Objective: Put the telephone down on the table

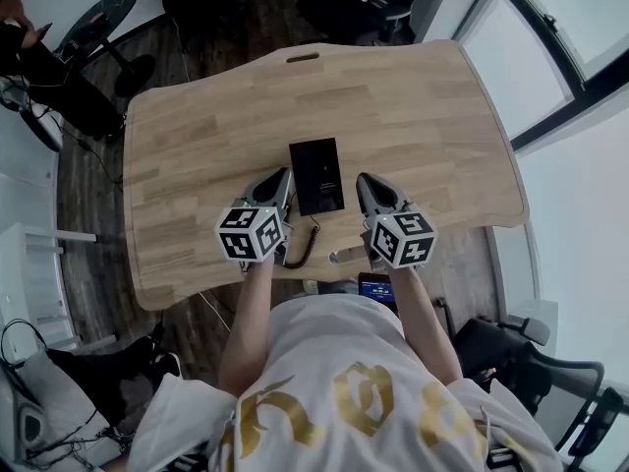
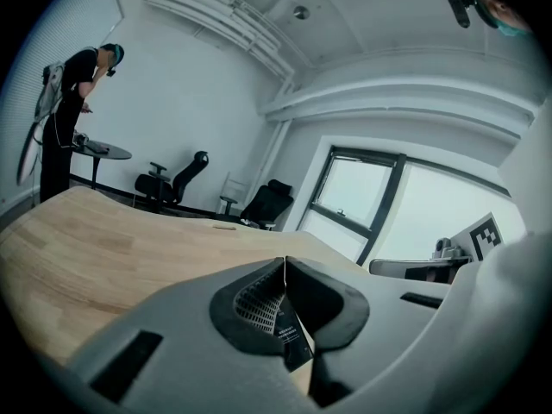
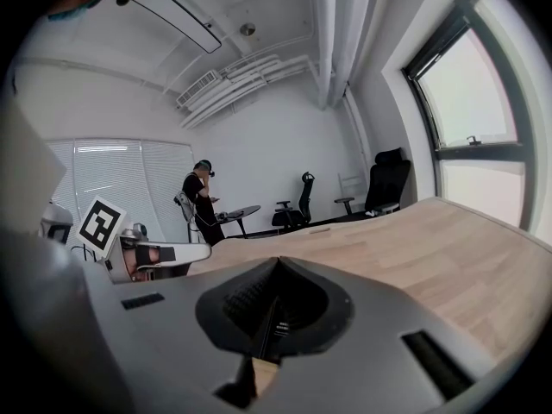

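Your left gripper (image 1: 284, 175) and right gripper (image 1: 362, 179) had fingers pressed together, empty, flanking the flat black rectangular telephone (image 1: 316, 175); plenty of light wooden worktop (image 1: 423, 116) beyond.

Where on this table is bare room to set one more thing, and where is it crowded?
Free: table wood left of the telephone, right of it, and beyond it up to the slot. Crowded: the near edge, with left claw, right claw and cable.

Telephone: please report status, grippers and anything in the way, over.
Left gripper shut, right gripper shut. Telephone between them, seemingly flat on the table. Dark cable by the near edge, clear of the telephone.
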Demonstrator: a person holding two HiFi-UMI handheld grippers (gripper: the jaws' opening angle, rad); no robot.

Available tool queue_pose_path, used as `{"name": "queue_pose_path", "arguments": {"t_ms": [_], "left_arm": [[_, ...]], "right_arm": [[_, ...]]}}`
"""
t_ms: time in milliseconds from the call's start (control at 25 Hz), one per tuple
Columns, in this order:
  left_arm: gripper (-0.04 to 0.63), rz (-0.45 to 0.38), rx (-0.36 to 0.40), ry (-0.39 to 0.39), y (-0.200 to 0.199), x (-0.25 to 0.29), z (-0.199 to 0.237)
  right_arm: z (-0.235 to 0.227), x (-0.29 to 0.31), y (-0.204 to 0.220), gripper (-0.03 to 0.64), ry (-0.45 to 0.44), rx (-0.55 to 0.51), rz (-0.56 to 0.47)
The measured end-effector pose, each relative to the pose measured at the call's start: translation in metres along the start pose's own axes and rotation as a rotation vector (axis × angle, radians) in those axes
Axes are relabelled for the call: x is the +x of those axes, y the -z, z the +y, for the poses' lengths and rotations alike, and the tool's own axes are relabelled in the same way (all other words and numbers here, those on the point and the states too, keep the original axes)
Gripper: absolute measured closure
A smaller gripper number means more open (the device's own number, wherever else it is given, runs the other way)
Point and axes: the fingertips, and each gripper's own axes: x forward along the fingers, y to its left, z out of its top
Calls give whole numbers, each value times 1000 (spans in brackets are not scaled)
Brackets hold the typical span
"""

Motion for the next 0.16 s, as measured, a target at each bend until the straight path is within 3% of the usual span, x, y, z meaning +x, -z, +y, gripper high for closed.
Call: {"name": "queue_pose_path", "arguments": {"t_ms": [160], "left_arm": [[583, 3, -5, 5, 0, 3, 0]], "right_arm": [[0, 0, 2, 604, 1, -25, 16]]}}
